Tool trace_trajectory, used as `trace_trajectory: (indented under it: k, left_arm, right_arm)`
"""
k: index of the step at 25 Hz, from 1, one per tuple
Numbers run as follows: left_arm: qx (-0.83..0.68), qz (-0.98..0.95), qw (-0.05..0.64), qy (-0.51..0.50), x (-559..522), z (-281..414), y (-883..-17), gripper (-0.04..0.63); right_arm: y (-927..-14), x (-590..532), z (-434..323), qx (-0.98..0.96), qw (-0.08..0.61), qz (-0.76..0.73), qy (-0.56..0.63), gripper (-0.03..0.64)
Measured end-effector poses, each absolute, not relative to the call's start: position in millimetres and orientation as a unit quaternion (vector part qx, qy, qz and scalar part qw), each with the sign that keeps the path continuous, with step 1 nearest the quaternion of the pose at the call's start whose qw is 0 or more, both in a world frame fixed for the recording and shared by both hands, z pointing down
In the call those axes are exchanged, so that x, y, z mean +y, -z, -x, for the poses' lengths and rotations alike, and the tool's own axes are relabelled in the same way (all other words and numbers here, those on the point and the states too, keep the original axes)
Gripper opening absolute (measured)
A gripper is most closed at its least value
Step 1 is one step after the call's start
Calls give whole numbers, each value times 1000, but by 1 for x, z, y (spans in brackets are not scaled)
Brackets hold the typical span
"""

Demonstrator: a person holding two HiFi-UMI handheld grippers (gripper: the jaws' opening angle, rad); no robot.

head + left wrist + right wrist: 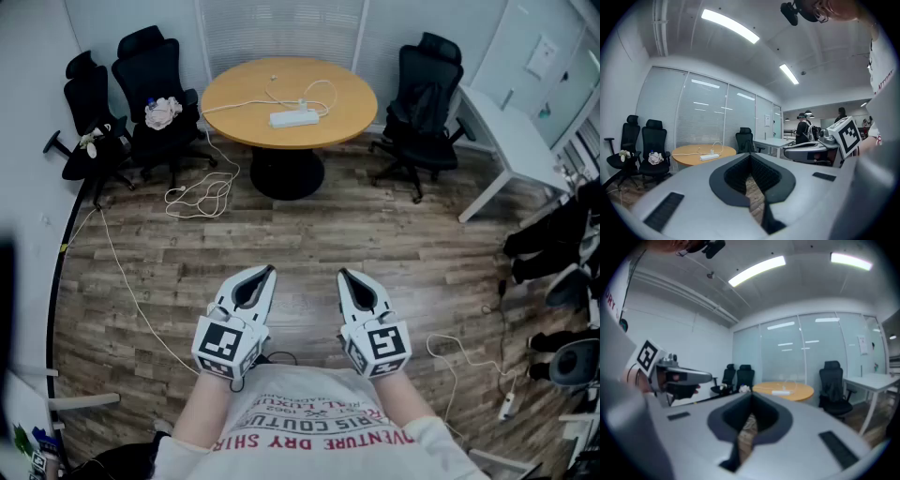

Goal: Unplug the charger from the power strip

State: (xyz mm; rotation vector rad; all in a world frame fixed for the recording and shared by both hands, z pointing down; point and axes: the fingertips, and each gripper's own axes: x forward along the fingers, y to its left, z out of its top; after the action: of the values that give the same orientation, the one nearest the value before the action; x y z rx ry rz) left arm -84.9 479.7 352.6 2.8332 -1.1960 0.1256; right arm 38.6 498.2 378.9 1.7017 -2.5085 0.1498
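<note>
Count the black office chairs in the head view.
3. Far-left chair and chair with cloth stand side by side left of the round table; right chair is right of it. Dark shapes at the right edge may be more.

Office mtg rm: round table (244,127) w/ swivel chairs (427,103), glass partitions (708,122), strip lights (729,26)

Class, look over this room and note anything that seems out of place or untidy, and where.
A white cable lies in a loose tangle on the floor left of the round table. A crumpled white bundle sits on a black chair. A second cable sprawls on the floor at right. Nothing looks broken.
</note>
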Motion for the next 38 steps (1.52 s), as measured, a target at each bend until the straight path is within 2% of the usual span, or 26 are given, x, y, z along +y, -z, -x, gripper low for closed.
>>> trace_trajectory:
  k: [23, 30, 38]
  left_arm:
    - [-390, -918, 50, -55, 464, 59, -381, 32]
    - [-376, -923, 55, -61, 387, 58, -390, 32]
    - [-348, -935, 45, -43, 246, 67, -370, 32]
  right_arm:
    - [-399, 478, -75, -820, 53, -563, -83, 29]
    - [-409, 406, -73, -813, 60, -573, -91, 29]
    - [-395, 280, -70, -789, 63, -605, -84, 29]
